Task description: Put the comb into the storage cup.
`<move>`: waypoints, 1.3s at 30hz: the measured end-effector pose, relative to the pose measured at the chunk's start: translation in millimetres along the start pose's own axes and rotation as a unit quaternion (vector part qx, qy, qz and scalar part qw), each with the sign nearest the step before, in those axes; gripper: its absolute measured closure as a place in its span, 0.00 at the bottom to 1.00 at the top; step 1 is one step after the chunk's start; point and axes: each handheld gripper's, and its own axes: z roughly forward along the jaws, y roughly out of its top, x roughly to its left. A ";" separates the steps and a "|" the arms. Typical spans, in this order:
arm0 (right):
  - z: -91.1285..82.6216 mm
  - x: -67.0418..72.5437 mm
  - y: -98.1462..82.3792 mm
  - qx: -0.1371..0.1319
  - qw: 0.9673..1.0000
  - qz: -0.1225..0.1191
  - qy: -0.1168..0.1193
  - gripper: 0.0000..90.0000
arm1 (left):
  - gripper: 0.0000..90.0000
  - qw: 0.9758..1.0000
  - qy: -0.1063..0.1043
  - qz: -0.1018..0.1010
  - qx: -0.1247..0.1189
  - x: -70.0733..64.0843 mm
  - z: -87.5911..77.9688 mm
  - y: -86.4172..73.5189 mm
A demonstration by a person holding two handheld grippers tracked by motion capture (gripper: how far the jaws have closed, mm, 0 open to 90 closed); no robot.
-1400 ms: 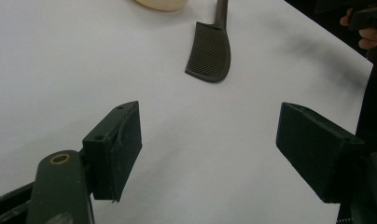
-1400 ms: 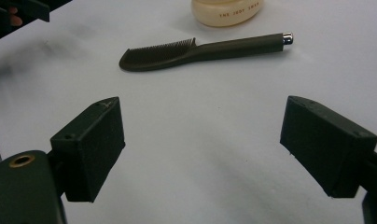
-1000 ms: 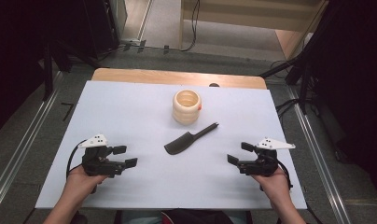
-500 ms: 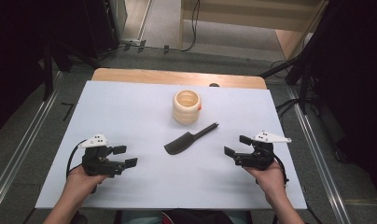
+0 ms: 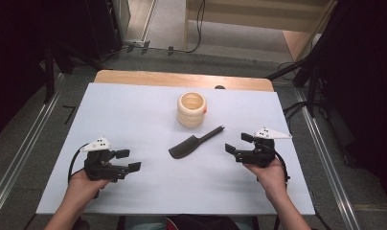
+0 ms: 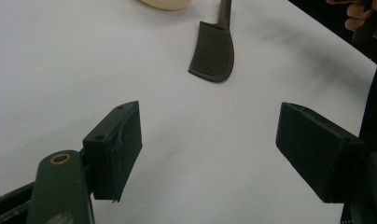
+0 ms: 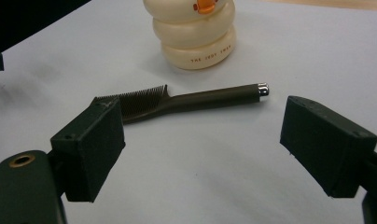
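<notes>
A dark comb [image 5: 194,142] with a silver-tipped handle lies flat near the middle of the white table [image 5: 134,110], its handle pointing up and to the right. The comb [image 7: 177,100] lies just beyond my right gripper's jaws in the right gripper view. Behind it stands a cream ribbed cup [image 5: 192,109] with an orange duck bill on its side [image 7: 196,28]. My right gripper [image 5: 235,144] is open, right of the comb, with nothing between its jaws. My left gripper [image 5: 128,160] is open at the front left, well short of the comb [image 6: 213,51].
The table's wooden back edge [image 5: 182,79] shows beyond the white sheet. Grey floor, metal rails [image 5: 19,158] and cables surround the table. The person's hands hold both grippers near the front edge.
My right gripper has moved left and slightly forward, closer to the comb's handle. The left gripper, comb and cup have stayed where they were.
</notes>
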 end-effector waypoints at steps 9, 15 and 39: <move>7.6 -1.8 6.7 0.002 1.000 -0.002 0.000 0.14 | 0.26 1.000 0.001 -0.001 0.000 0.0 0.7 -0.1; 15.1 -3.3 13.0 -0.001 1.000 -0.001 0.000 0.14 | 0.26 1.000 0.000 -0.003 0.001 0.7 0.5 0.0; 53.5 -4.6 34.5 0.012 1.000 -0.011 -0.006 0.14 | 0.26 1.000 0.001 -0.003 0.002 1.4 0.2 0.0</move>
